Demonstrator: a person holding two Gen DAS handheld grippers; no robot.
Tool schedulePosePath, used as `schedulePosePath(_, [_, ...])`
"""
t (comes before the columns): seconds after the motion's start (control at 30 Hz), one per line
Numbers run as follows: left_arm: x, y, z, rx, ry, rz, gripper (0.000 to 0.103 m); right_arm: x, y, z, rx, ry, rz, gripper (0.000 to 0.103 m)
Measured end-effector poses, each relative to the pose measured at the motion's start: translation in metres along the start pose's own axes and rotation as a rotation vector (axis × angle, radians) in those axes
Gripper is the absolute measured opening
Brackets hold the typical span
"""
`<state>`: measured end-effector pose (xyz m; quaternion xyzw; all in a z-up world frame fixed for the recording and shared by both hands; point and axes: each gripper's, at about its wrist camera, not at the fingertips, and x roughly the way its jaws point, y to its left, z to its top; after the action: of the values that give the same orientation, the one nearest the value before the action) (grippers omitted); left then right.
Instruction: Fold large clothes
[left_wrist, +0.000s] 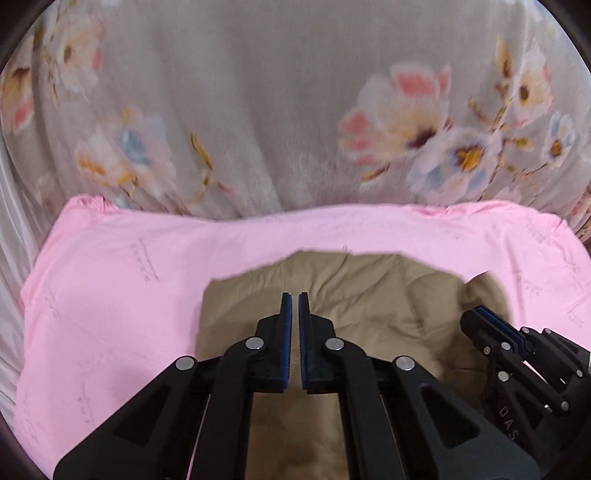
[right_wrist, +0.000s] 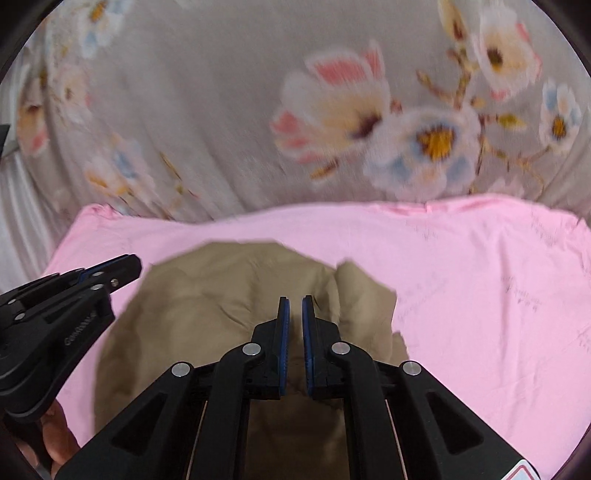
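Observation:
A tan garment lies bunched and partly folded on a pink sheet; it also shows in the right wrist view. My left gripper hovers over the garment's middle, jaws nearly together with a thin gap and nothing between them. My right gripper hovers over the garment's right part, jaws also nearly together and empty. Each gripper shows in the other's view: the right one at the garment's right edge, the left one at its left edge.
The pink sheet covers the surface on both sides of the garment. A grey curtain with a flower print hangs right behind the sheet's far edge. A white pleated curtain is at the far left.

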<state>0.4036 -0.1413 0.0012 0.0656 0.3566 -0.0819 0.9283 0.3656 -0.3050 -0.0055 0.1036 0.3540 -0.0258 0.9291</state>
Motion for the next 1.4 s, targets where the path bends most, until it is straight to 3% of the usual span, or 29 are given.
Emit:
schedulePosePath(0.1, [0.035, 0.002, -0.018, -0.007, 0.041, 0.014, 0.002, 0.027, -0.010, -0.014, 0.026, 0.027, 0.003, 0.001])
schedulePosePath(0.4, [0.069, 0.003, -0.032, -0.015, 0.000, 0.023, 0.000, 0.056, -0.018, -0.029, 0.076, 0.031, 0.042, 0.000])
schedulePosePath(0.77, [0.087, -0.003, -0.035, -0.002, -0.017, 0.036, 0.000, 0.084, -0.029, -0.043, 0.134, 0.060, 0.074, 0.000])
schedulePosePath(1.4, [0.101, -0.005, -0.030, 0.023, -0.034, 0.015, 0.000, 0.097, -0.032, -0.045, 0.154, 0.064, 0.041, 0.000])
